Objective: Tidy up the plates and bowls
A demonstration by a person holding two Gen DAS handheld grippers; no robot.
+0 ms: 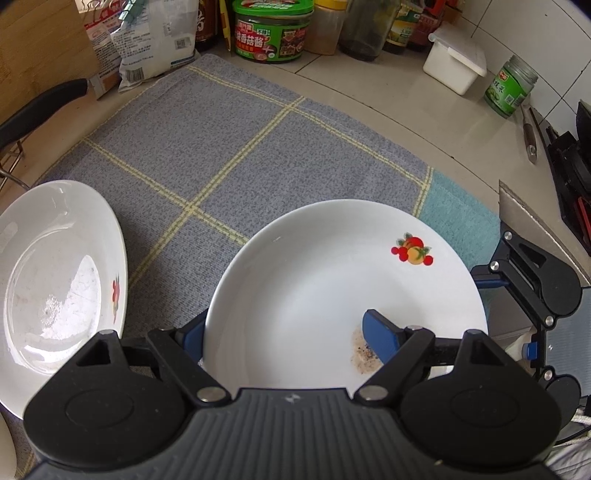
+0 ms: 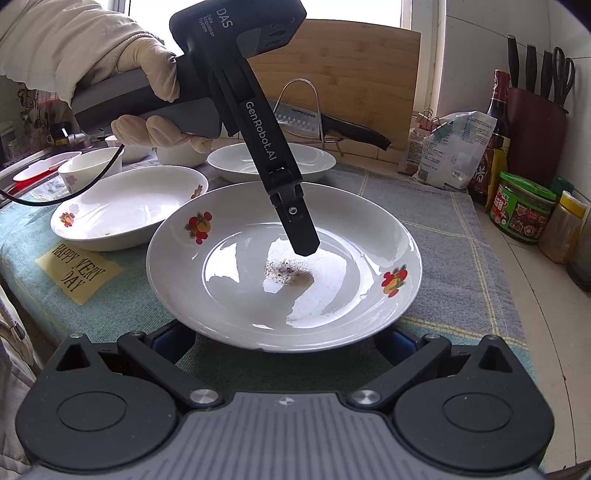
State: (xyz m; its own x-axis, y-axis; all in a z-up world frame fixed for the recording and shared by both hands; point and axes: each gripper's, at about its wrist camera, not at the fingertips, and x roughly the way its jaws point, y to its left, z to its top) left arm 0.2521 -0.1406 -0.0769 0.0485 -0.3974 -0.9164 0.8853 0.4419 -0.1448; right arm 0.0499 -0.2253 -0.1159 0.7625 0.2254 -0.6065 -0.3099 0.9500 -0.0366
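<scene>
A white plate with fruit decals [image 1: 332, 280] [image 2: 284, 266] lies on the grey checked cloth, with a brown food stain at its centre. My left gripper [image 1: 288, 336] straddles its rim: one blue finger [image 1: 380, 339] is inside the plate, the other [image 1: 192, 332] outside under the rim. In the right wrist view the left gripper's finger [image 2: 299, 229] points down into the plate. My right gripper [image 2: 284, 343] is open, its fingers under the plate's near rim on both sides. A second white plate [image 1: 59, 288] [image 2: 129, 206] lies to the left. A third plate [image 2: 271, 158] lies behind.
Small bowls [image 2: 88, 170] stand at the far left. Jars and bottles [image 1: 273, 33] and a white box [image 1: 454, 62] line the wall. A knife rack [image 2: 317, 122] and cutting board [image 2: 351, 74] stand behind. A knife block [image 2: 535, 122] is at the right.
</scene>
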